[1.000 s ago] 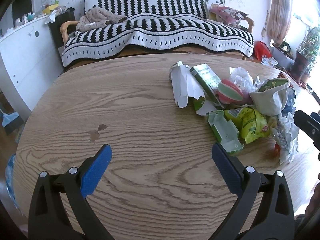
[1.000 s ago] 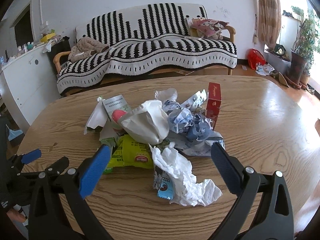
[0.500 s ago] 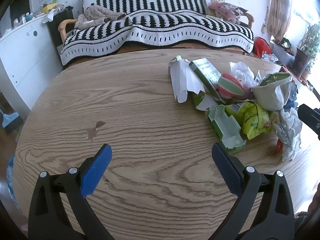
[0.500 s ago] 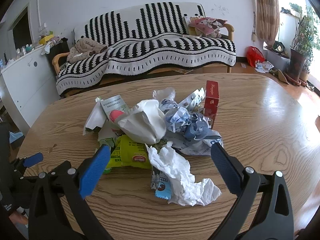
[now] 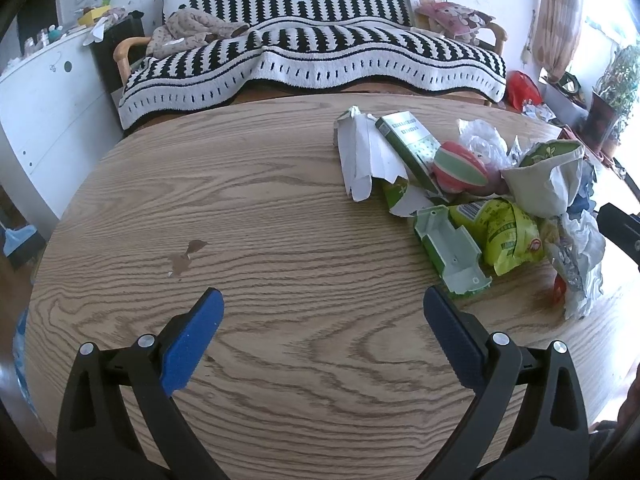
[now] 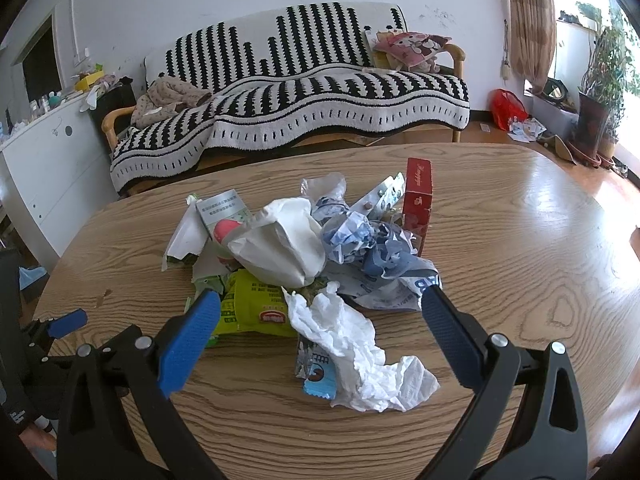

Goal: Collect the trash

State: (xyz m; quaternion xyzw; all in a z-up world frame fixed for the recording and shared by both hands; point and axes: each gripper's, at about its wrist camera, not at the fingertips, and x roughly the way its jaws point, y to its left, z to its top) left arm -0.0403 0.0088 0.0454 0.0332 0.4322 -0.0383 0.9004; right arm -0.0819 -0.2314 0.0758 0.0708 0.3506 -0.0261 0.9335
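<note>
Wooden oval table point(image 6: 520, 240) in a living room, striped sofa point(image 6: 304, 92) behind it. Trash pile point(image 6: 304, 248) sits mid-table, nothing collected yet, no bin or bag in view.

Change over the last second: small. Left wrist view has tipped up a bit, so the pile now sits lower in its frame and more of the sofa shows. Right wrist view has eased slightly closer to the pile; the white crumpled tissue point(image 6: 360, 344) on the pile's near edge now lies between the right gripper's point(image 6: 320, 328) spread fingers but untouched. Judgement: approach phase only, tissue looks like the first pick.

Right gripper jaws wide, holding nothing. Left gripper point(image 5: 320, 320) jaws wide too, holding nothing, over bare wood left of the pile, well apart from the nearest item, a green-and-white torn carton point(image 5: 452, 252).

Outward from the tissue: blue-edged wrapper point(image 6: 316, 372) tucked under it, yellow-green snack bag point(image 6: 252, 308) just left, white bag point(image 6: 284, 248) behind, blue-white crumpled paper point(image 6: 360, 240) right of that, red box point(image 6: 418, 196) upright at the pile's far right, green-printed flat box point(image 6: 222, 208) at far left.

Hard to tell: what lies under the white bag; the pink-green round thing point(image 5: 460, 166) is half buried, can't identify it. Pile's right side is cut by the frame edge in the left view. Text on packets unreadable. Dark mark point(image 5: 186, 256) on the wood left of the pile, stain or chip, unclear. Person mostly out of frame.
</note>
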